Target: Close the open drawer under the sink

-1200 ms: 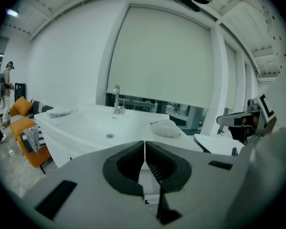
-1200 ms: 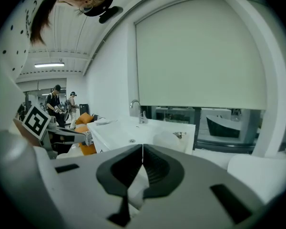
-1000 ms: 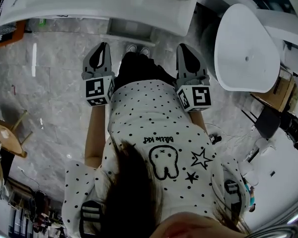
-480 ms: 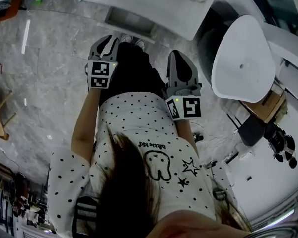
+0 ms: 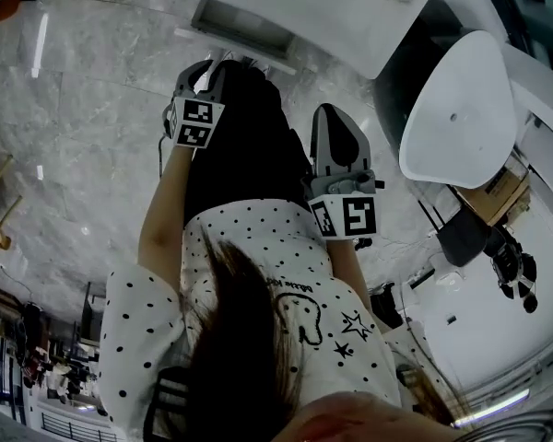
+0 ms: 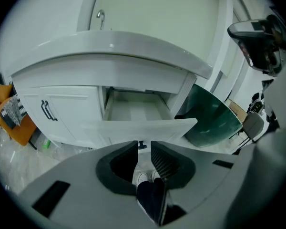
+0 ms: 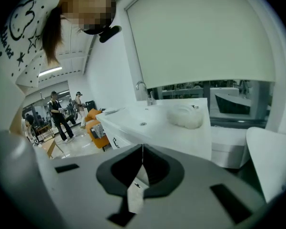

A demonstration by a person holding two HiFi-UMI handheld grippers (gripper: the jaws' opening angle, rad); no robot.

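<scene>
Drawer point(image 6: 138, 127) open, mid-frame in the left gripper view, under the sink counter point(image 6: 109, 51).
Left gripper point(image 6: 144, 144) just below its front, apart; jaws just opened to a narrow gap, nothing between. Right gripper point(image 7: 142, 149) closed, empty. Risk: an off-centre push racks it, or a tip slips over the front.

Location type: bathroom-fixture showroom. A white vanity point(image 6: 109, 54) with faucet point(image 6: 100, 18) stands on a marble-tiled floor point(image 5: 92, 118). A white oval tub point(image 5: 456, 109) sits just right of the vanity; people point(image 7: 57, 113) stand in an open hall to its left.

White drawer point(image 6: 138, 126), grey marbled floor point(image 5: 92, 118), white polka-dot shirt point(image 5: 249, 238)
</scene>
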